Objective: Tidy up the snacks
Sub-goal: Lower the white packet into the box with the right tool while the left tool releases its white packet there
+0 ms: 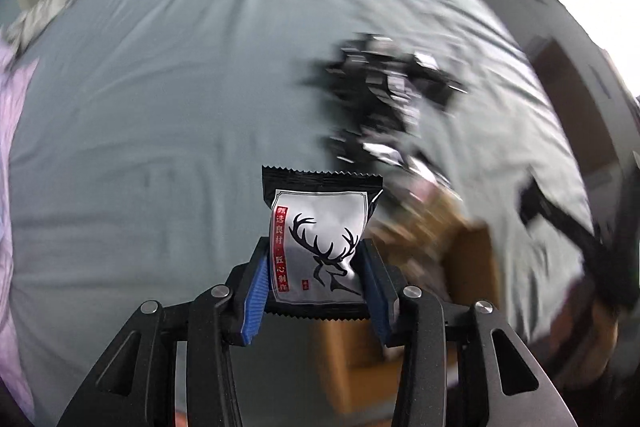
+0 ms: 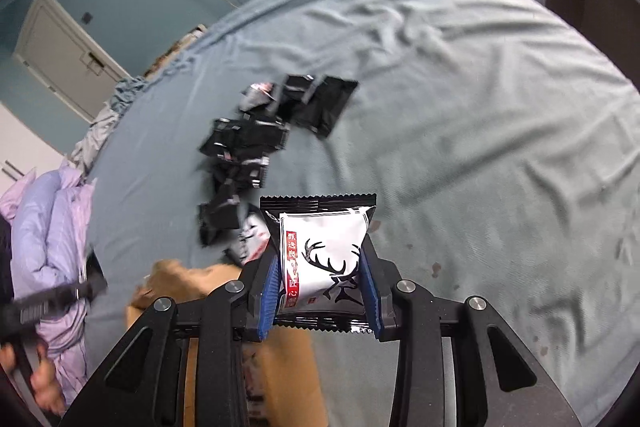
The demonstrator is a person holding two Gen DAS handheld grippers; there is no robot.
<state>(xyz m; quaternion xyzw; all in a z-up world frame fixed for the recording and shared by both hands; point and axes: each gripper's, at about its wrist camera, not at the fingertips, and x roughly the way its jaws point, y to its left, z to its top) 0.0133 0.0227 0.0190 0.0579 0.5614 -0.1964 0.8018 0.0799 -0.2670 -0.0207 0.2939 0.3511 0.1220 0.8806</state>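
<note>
The left tool (image 1: 316, 275) is clamped on a snack packet (image 1: 320, 239), white-faced with a black deer head and a red strip of characters, its blue pads (image 1: 256, 291) pressing both sides. The right tool (image 2: 322, 287) is clamped the same way on a second deer packet (image 2: 324, 255).

Both hang above a bed (image 2: 480, 107) covered in a grey-blue sheet. The right wrist view shows the pile of loose packets (image 2: 260, 139) fairly sharply, lying on the bed beyond and left of the held packet, mostly black side up. In the left wrist view that pile (image 1: 384, 95) is a motion-smeared dark patch to the far right.

A brown cardboard box (image 2: 288, 367) sits below the right tool; the left view shows it (image 1: 360, 367) blurred, near right.

Only the right view shows a purple quilt (image 2: 48, 227) at the left and a door (image 2: 60, 55) in the far wall, plus the left tool's dark body (image 2: 52, 299) held in a hand (image 2: 44, 383).
</note>
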